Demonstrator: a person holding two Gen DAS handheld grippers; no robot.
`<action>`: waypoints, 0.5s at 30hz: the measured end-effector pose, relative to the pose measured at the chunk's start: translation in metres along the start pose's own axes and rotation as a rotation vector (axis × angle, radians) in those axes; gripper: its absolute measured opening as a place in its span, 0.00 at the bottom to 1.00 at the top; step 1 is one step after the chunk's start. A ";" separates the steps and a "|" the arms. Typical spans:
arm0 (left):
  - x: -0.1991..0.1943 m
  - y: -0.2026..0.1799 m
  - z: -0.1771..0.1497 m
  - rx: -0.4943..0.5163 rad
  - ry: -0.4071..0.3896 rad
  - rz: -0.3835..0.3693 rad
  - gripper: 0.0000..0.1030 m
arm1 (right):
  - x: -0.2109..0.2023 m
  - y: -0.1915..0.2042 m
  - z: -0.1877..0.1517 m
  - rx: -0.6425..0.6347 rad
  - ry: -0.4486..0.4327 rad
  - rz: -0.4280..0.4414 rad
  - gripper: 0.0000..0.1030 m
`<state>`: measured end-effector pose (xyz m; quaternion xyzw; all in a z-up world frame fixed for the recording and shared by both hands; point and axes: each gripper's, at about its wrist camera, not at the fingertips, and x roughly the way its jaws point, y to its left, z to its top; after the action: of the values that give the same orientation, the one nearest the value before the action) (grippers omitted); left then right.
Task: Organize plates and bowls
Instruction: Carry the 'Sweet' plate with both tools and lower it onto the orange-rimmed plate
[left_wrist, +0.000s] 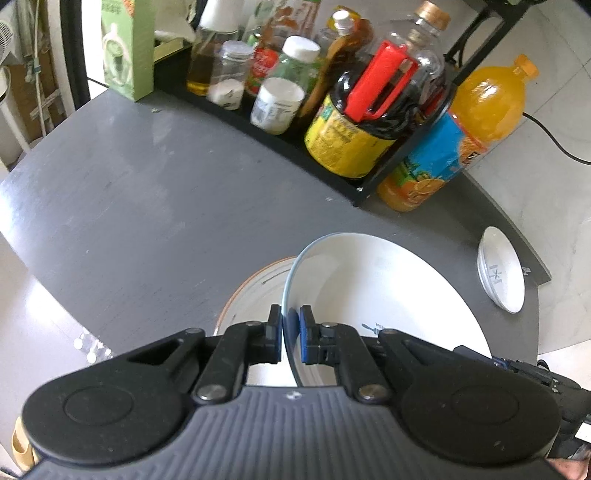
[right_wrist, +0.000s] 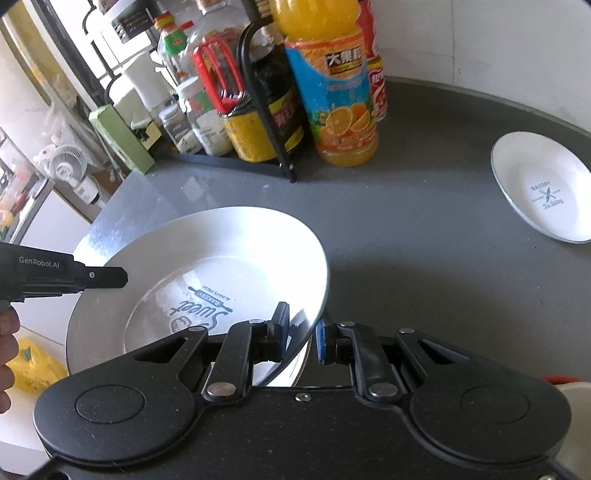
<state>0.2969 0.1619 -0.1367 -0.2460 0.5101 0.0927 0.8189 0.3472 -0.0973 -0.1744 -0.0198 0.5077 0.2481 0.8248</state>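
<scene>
A large white plate (left_wrist: 373, 288) printed with "Sweet" is held over the dark grey table (left_wrist: 147, 192). My left gripper (left_wrist: 290, 328) is shut on its left rim. In the right wrist view, my right gripper (right_wrist: 301, 332) is shut on the near right rim of the same plate (right_wrist: 229, 254), and the left gripper (right_wrist: 123, 277) reaches in at the plate's left edge. An orange-rimmed plate (left_wrist: 251, 291) lies under it on the table, partly hidden. A small white bowl (right_wrist: 543, 192) with a bakery print sits apart at the table's right side, near the edge (left_wrist: 500, 269).
A black rack (left_wrist: 280, 144) of sauce bottles and jars stands along the back of the table. An orange juice bottle (right_wrist: 332, 92) and a red-labelled bottle (right_wrist: 376, 81) stand beside it. A green box (left_wrist: 129, 48) is at the rack's left end. The table edge (left_wrist: 48, 280) curves close on the left.
</scene>
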 end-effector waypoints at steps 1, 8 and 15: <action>0.001 0.003 -0.002 -0.006 0.002 0.001 0.07 | 0.001 0.001 -0.002 -0.001 0.005 -0.001 0.15; 0.007 0.013 -0.015 -0.010 0.015 0.008 0.07 | 0.006 0.005 -0.012 -0.007 0.036 -0.012 0.15; 0.016 0.024 -0.023 -0.023 0.040 0.013 0.07 | 0.015 0.007 -0.015 -0.001 0.062 -0.023 0.15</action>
<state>0.2762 0.1699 -0.1663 -0.2537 0.5270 0.0989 0.8051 0.3365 -0.0895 -0.1926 -0.0337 0.5325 0.2383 0.8115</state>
